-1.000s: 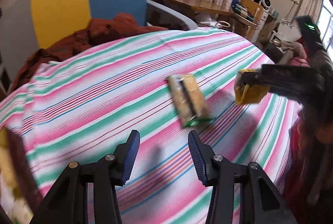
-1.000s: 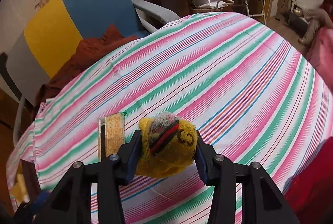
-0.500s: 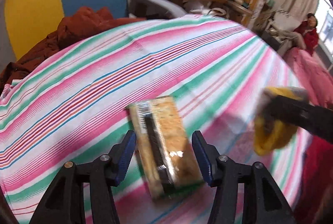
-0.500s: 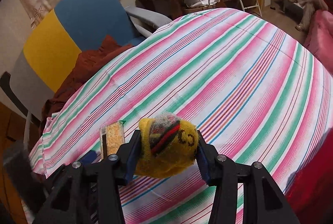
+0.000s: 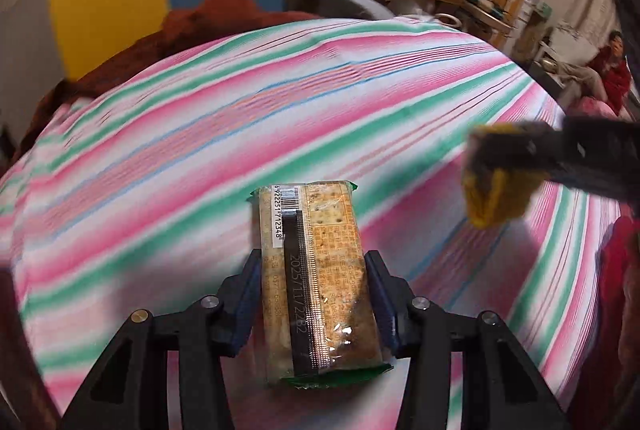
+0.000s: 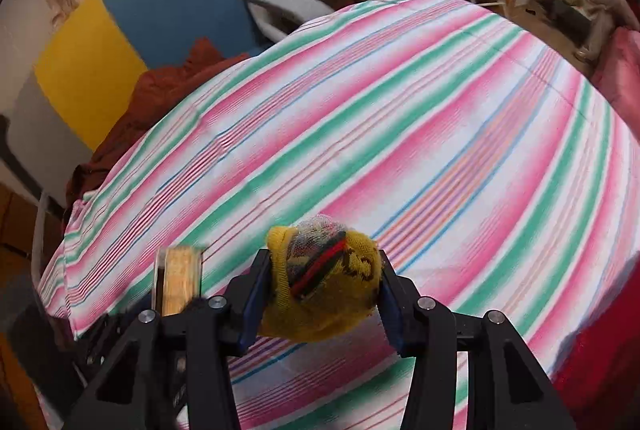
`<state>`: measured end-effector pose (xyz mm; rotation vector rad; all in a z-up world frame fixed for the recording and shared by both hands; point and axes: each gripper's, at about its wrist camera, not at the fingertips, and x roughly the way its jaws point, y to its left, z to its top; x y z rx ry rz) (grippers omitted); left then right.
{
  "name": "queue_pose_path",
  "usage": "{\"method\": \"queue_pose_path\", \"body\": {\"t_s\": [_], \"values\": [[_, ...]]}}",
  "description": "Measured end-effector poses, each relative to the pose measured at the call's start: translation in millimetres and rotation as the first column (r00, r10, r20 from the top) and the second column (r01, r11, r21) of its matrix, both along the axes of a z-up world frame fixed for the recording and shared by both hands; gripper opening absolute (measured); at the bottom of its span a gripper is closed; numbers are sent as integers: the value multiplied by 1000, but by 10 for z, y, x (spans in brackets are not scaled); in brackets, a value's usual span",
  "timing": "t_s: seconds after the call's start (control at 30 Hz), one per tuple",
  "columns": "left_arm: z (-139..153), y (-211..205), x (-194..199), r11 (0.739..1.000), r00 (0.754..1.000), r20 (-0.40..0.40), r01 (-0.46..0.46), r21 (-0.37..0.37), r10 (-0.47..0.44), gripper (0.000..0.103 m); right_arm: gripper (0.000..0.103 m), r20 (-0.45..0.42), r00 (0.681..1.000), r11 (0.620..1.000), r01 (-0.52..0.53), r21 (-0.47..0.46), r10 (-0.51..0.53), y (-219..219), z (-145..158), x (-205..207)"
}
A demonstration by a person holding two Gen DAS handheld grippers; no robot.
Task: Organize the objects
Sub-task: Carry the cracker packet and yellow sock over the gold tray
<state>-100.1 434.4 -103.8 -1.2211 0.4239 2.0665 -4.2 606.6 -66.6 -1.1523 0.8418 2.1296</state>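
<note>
The left gripper (image 5: 316, 304), its jaws just narrowed onto the cracker packet (image 5: 316, 282), seemingly grips only its near half, so the far end may swing loose, while the right gripper (image 6: 320, 294) clamps the yellow sock ball (image 6: 322, 282).

Glossy plastic wrapper on the cracker pack (image 5: 316, 278); knitted yellow sock ball (image 6: 320, 290); woven striped cloth (image 5: 240, 134).

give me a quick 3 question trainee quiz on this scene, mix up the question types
1. True or false: the right claw is empty.
2. What lies between the left claw's fingers?
A. a glass jar
B. a clear-wrapped rectangular cracker packet
C. a metal spoon
3. Fill in: the table is covered by a pink, green and white ______ cloth.

Key
1. False: it is clamped on a rolled yellow knitted sock.
2. B
3. striped
</note>
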Motion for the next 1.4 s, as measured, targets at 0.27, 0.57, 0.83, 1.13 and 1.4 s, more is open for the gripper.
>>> {"method": "queue_pose_path", "body": {"t_s": [0.27,0.57,0.83,1.13,1.4], "values": [[27,-810,394,994,994,-28,-102,28,103,50,51,-39,932,933,-360,-12,360,-575,-7,-401],[-12,-821,389,994,995,-43,-93,49,95,50,52,88,894,898,-441,2,439,-805,-210,-529],[-52,-830,395,994,994,-67,-82,75,87,51,57,125,883,889,-457,10,452,-800,-264,-584],[-15,-839,427,994,993,-82,-80,68,86,50,54,139,875,881,-472,31,464,-862,-255,-578],[319,-1003,545,991,991,-102,-79,104,90,50,54,130,879,882,-469,49,460,-867,-214,-565]]}}
